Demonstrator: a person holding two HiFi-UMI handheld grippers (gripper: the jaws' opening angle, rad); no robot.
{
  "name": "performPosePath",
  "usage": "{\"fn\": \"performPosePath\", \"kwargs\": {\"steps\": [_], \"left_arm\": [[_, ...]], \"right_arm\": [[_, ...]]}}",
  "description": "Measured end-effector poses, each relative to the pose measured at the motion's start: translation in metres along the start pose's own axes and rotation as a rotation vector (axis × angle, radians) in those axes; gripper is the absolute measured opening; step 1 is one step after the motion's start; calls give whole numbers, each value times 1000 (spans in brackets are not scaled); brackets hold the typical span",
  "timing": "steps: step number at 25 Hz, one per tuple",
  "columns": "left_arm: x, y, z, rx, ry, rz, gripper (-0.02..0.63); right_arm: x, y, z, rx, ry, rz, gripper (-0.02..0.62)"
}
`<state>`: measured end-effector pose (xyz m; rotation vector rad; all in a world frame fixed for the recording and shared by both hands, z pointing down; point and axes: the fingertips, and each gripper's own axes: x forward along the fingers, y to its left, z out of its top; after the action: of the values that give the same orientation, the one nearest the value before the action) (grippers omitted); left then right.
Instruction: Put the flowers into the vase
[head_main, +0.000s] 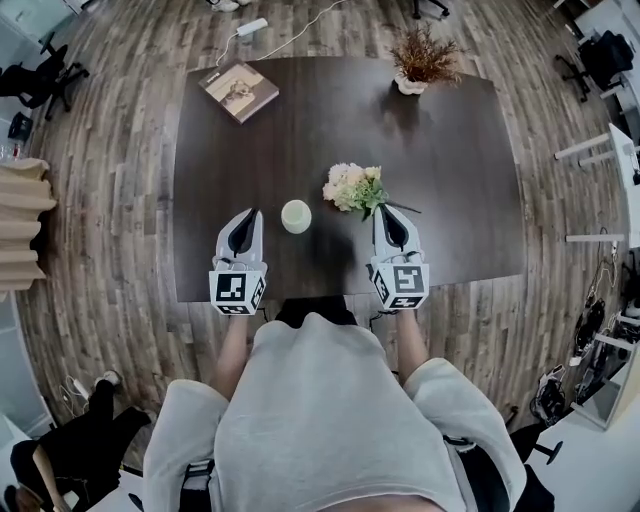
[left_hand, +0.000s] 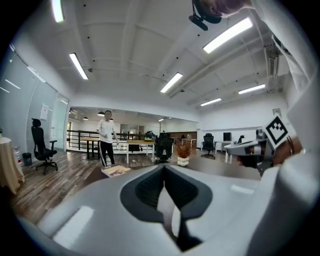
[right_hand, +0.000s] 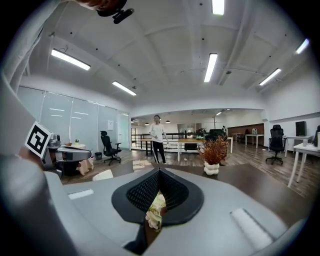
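Note:
A small bunch of cream and green flowers (head_main: 352, 187) lies on the dark table (head_main: 460, 150), its stem pointing right. A cream round vase (head_main: 296, 216) stands to its left, near the table's front. My left gripper (head_main: 251, 214) hovers just left of the vase, jaws shut and empty. My right gripper (head_main: 383, 210) is just in front of the flowers, by the stem, also shut with nothing held. In the right gripper view the flowers (right_hand: 156, 207) show below the closed jaws (right_hand: 159, 171). The left gripper view shows closed jaws (left_hand: 164, 167) pointing across the table.
A book (head_main: 238, 90) lies at the table's far left corner. A potted dried plant (head_main: 424, 60) stands at the far edge. Office chairs (head_main: 45, 75) and desks ring the table. A person (left_hand: 106, 137) stands on the wooden floor beyond it.

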<state>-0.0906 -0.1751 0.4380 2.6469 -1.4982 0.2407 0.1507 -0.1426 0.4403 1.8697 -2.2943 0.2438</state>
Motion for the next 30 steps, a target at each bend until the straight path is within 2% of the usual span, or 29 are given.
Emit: {"fn": "performPosePath", "kwargs": {"steps": [9,18,21,23,24,27,28,29,30], "left_arm": [[10,-8,-55,-48,89,-8,11],[23,-12,-98,-62,156,-8,11],[25,-12,-109,-68,180,-12,11],[26,-12,-114,-68,191,-12,11],[26,-11,-115,-67,195,-12,11],[27,-9,-117,-68,201,-11,11],[28,-8,-117,-68,201,-11,11],[29,-7,-116,-68,202,-10,11],[30,-6,-116,-68,202,-9,11]], "right_arm": [[-6,-22,-73,28,144,-40,-3],[1,-41,-121,25,223,-56,-3],[5,-45,-135,-11,262,-68,-3],[7,-48,-144,-134,303,-90,-3],[9,-49,-149,-265,333,-101,-2],[14,-48,-167,-869,434,-131,-2],[16,-49,-172,-1015,455,-143,-2],[18,-50,-176,-1078,468,-153,-2],[20,-51,-177,-1078,474,-159,-2]]}}
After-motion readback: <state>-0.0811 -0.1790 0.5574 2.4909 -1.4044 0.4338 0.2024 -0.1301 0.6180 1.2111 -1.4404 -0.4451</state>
